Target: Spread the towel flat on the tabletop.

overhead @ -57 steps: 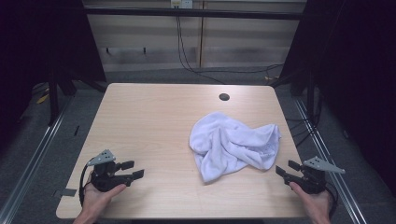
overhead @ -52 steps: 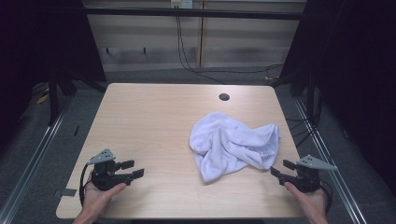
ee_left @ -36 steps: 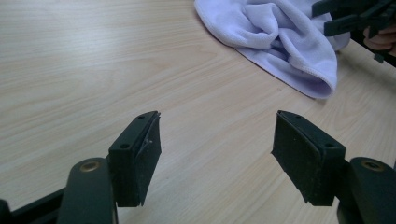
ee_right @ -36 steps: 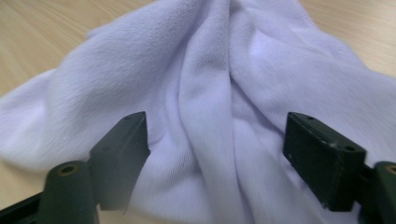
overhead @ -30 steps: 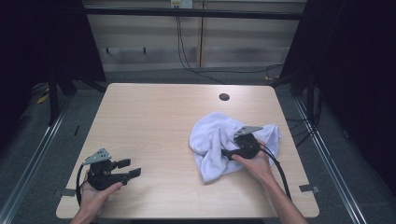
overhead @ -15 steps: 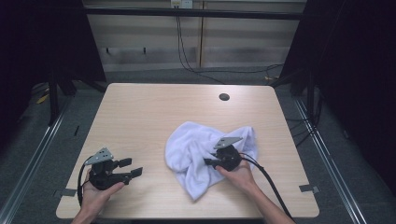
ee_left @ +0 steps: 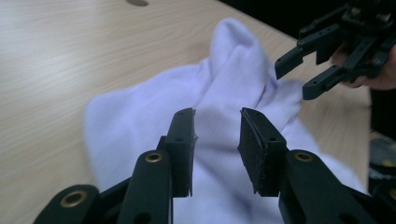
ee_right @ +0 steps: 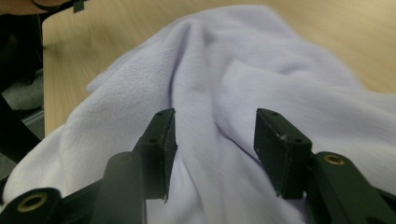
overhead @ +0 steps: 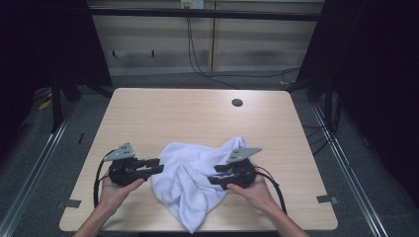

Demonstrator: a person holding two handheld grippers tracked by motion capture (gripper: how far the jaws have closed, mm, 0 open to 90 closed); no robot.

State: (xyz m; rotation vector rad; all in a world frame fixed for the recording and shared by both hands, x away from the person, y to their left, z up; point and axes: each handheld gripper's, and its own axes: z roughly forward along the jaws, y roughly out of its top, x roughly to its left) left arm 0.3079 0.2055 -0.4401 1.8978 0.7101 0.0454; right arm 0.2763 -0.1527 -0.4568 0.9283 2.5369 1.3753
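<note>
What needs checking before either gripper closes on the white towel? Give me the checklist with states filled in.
1. Left gripper jaws apart: ok, open with a clear gap.
2. Right gripper jaws apart: ok, open.
3. Crumpled white terry towel in front of both grippers: ok, cloth lies beyond each pair of jaws.
4. Towel fully on the light wooden table: not ok, its near corner reaches the front edge.
5. Cloth actually between the jaws: cannot tell.
6. Grippers clear of each other: ok, towel lies between them.

Left tongs (overhead: pixel 157 165) jaws parted, pointing right; right tongs (overhead: pixel 213 175) jaws parted, pointing left; both hand-held.
</note>
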